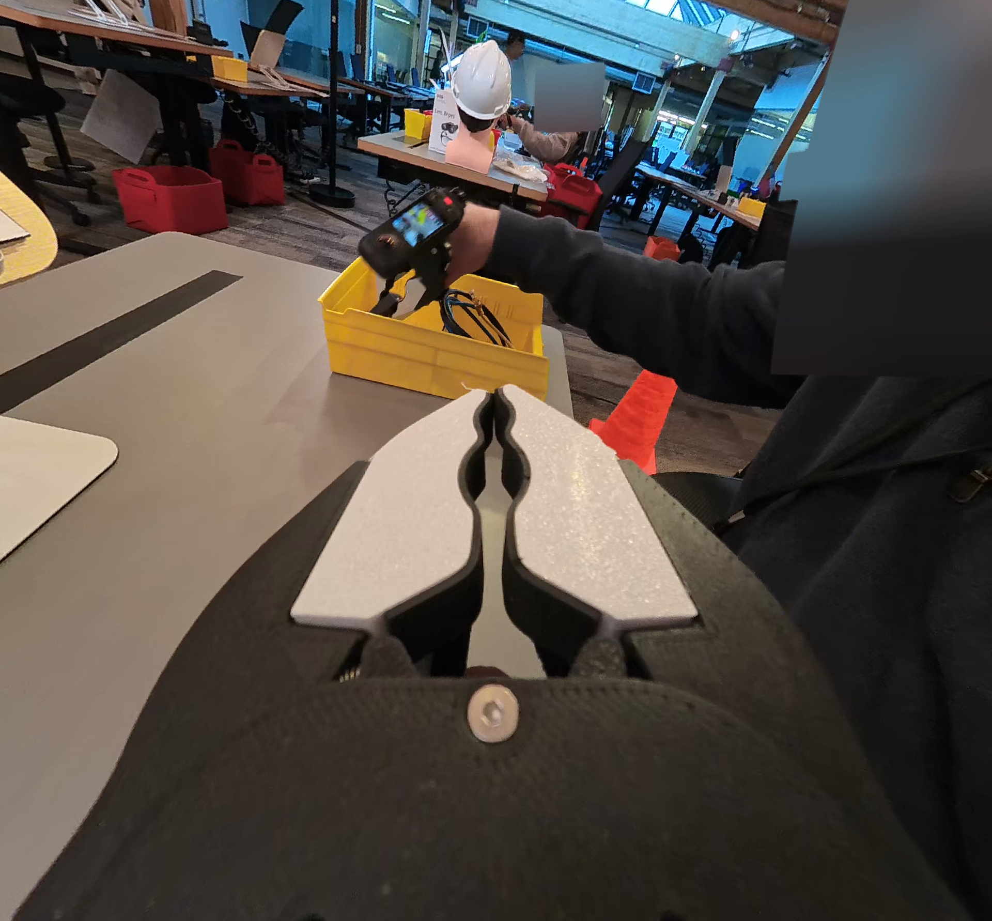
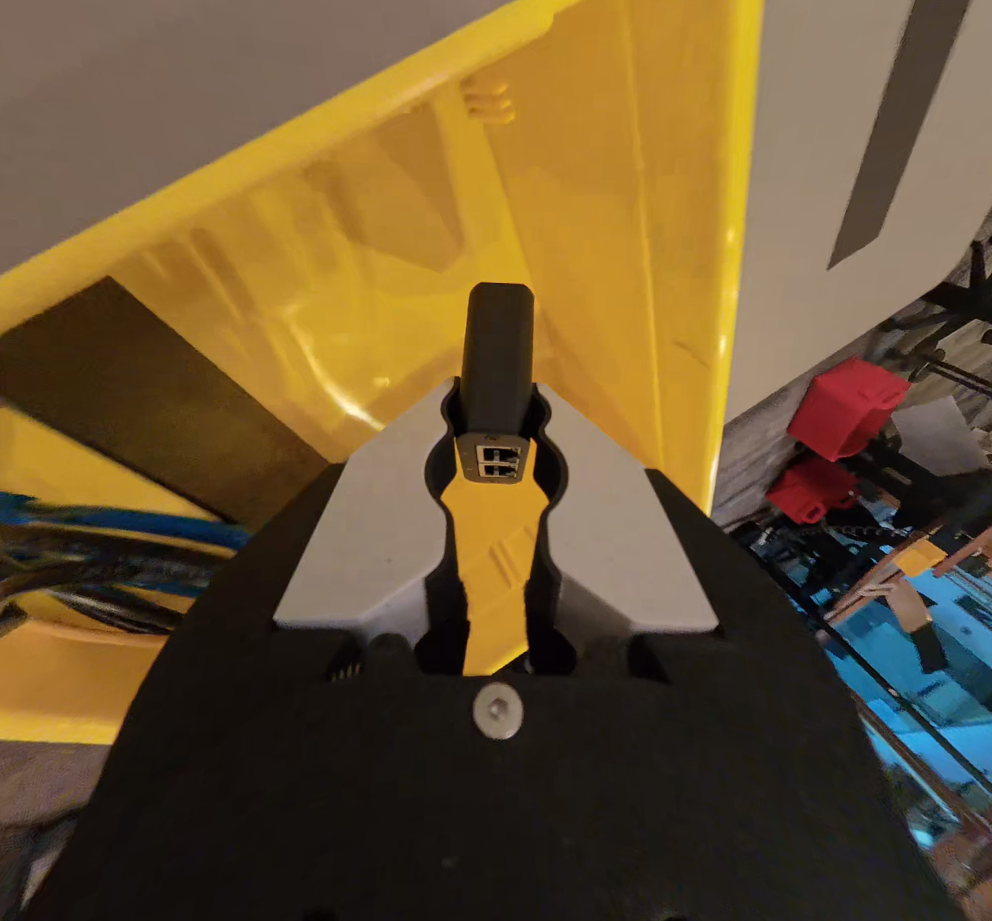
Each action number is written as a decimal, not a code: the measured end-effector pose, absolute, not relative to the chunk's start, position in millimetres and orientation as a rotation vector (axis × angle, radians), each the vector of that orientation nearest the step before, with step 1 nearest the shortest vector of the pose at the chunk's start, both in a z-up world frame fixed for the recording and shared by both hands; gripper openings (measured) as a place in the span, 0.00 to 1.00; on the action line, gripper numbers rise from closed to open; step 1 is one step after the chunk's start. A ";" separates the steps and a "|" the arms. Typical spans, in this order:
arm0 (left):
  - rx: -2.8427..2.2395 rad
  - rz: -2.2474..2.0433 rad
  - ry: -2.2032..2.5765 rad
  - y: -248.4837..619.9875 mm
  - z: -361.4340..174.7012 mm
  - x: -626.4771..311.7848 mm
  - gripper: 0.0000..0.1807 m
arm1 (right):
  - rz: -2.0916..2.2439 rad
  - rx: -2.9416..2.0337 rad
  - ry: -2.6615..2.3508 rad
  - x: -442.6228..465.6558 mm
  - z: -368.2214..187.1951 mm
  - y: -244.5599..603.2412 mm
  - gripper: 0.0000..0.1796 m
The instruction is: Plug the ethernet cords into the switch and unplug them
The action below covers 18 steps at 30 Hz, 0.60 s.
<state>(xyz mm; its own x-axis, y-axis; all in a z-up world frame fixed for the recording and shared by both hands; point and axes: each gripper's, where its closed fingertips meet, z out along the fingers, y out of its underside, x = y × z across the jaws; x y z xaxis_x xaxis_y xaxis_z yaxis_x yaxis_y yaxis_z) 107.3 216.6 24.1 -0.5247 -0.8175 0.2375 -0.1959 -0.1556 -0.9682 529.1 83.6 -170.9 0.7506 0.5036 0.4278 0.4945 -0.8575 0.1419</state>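
My right gripper (image 2: 496, 399) is shut on a small black switch (image 2: 498, 358) inside the yellow bin (image 2: 617, 197). Two of its ports (image 2: 498, 461) face the camera. Blue and black ethernet cords (image 2: 107, 535) lie in the bin to the left. In the left wrist view the right gripper (image 1: 394, 307) reaches down into the yellow bin (image 1: 429, 353), with the cords (image 1: 472, 313) beside it. My left gripper (image 1: 494, 396) is shut and empty, held above the grey table (image 1: 188, 412) short of the bin.
A light pad (image 1: 43, 476) lies on the table at left, and a dark strip (image 1: 107, 332) runs across it. An orange cone (image 1: 639, 417) stands on the floor past the table edge. Red bins (image 1: 172, 197) sit on the floor behind. The person's sleeve (image 1: 644, 294) reaches across from the right. One gripper's finger ends stand about 50 centimetres off the other's.
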 end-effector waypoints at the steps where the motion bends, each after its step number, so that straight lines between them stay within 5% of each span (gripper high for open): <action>1: -1.150 -1.727 1.643 216.7 23.5 107.5 0.00 | 0.722 2.888 0.847 532.6 -176.0 85.4 0.12; 18: -1.174 -1.679 1.662 221.6 16.9 109.9 0.00 | 0.567 2.746 0.907 526.0 -180.8 75.9 0.16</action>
